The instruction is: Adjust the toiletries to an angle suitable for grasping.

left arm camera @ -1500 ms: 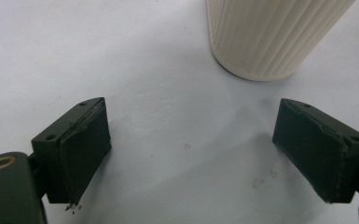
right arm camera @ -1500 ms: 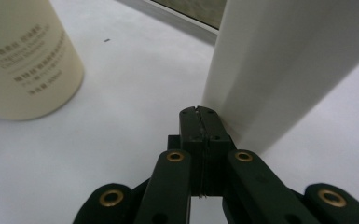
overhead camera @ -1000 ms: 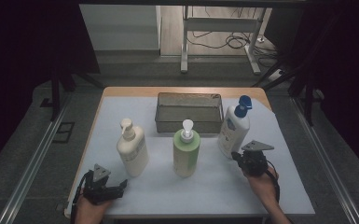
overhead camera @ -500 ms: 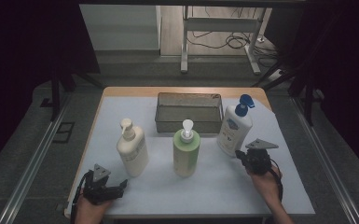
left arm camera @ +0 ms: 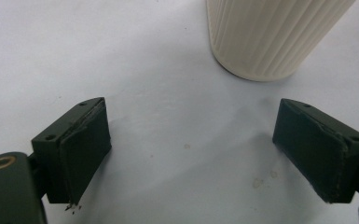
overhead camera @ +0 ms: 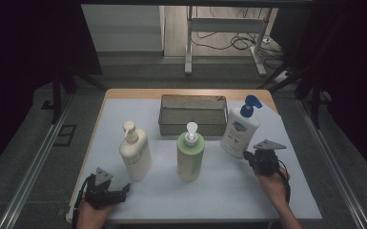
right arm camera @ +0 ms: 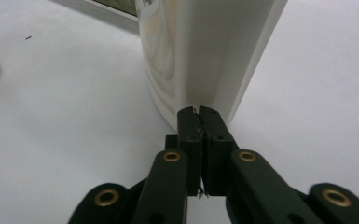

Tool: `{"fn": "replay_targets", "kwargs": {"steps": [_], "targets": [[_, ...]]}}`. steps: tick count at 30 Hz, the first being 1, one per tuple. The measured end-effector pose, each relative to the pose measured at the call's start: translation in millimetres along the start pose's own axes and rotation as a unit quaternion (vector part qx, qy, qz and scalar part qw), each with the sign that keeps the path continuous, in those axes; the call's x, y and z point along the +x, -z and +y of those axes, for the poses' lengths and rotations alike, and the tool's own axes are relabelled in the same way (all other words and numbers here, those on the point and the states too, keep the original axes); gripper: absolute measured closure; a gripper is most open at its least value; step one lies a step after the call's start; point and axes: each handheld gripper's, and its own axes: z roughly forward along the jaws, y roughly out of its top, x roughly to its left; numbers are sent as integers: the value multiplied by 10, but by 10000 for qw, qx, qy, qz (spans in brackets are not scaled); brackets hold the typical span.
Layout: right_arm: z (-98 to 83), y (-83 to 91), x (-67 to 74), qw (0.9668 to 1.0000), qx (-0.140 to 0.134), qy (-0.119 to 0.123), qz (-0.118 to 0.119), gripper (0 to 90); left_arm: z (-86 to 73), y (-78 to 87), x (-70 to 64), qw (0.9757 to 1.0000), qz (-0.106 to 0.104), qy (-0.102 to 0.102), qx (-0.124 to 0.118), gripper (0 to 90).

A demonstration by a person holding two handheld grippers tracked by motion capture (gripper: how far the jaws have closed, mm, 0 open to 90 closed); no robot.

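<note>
On the white sheet [overhead camera: 229, 191] that covers the table, three pump bottles stand upright in a loose row in front of a grey mesh basket [overhead camera: 193, 114], which sits at the far middle. The right gripper [overhead camera: 250, 156] lies low at the near right, held by the person's right hand [overhead camera: 272, 183], and its tips come right up to the lower side of the white bottle with the blue pump [overhead camera: 239, 130]. In the right gripper view its two black jaws are pressed together with nothing between them, the tips [right arm camera: 198, 112] at the foot of that white bottle [right arm camera: 205, 51]; whether they quite touch its wall cannot be told. This bottle stands at the far right of the row, just beside the basket's right end.

The left gripper [overhead camera: 124, 188] rests at the near left edge of the sheet in the person's left hand [overhead camera: 93, 214], pointing right. In the left gripper view its jaws stand wide apart over bare sheet, holding nothing, with the ribbed base of the cream bottle [left arm camera: 270, 37] a little beyond them. From the high view that cream bottle [overhead camera: 135, 152] stands near left of centre, and the green bottle with a white pump [overhead camera: 190, 155] stands in the middle, apart from both neighbours
</note>
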Motion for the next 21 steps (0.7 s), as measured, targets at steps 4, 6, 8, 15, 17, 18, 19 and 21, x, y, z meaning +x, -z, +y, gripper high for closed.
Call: {"fn": "replay_targets", "kwargs": {"steps": [4, 6, 8, 15, 17, 18, 19, 21], "targets": [[-9, 14, 3, 10000, -13, -23, 70, 836, -1, -1, -1, 10000, 4, -2, -7, 107], [-6, 38, 9, 9999, -37, -7, 99, 816, -1, -1, -1, 10000, 5, -4, -7, 107], [-5, 65, 13, 9999, -58, 10, 116, 776, -1, -1, -1, 10000, 5, -4, -7, 107], [-19, 151, 16, 9997, -57, 12, 255, 615, -2, -1, -1, 10000, 5, -3, -8, 107], [-16, 178, 14, 9995, -69, 16, 300, 586, -2, -1, -1, 10000, 5, -3, -9, 107], [-13, 191, 11, 9995, -76, 43, 314, 564, -2, -1, -1, 10000, 5, -2, -9, 107], [-8, 204, 11, 9994, -70, 53, 338, 536, -2, -1, -1, 10000, 6, -2, -9, 107], [2, 233, 8, 9991, -69, 81, 409, 496, -2, -1, -1, 10000, 5, -1, -10, 107]]}}
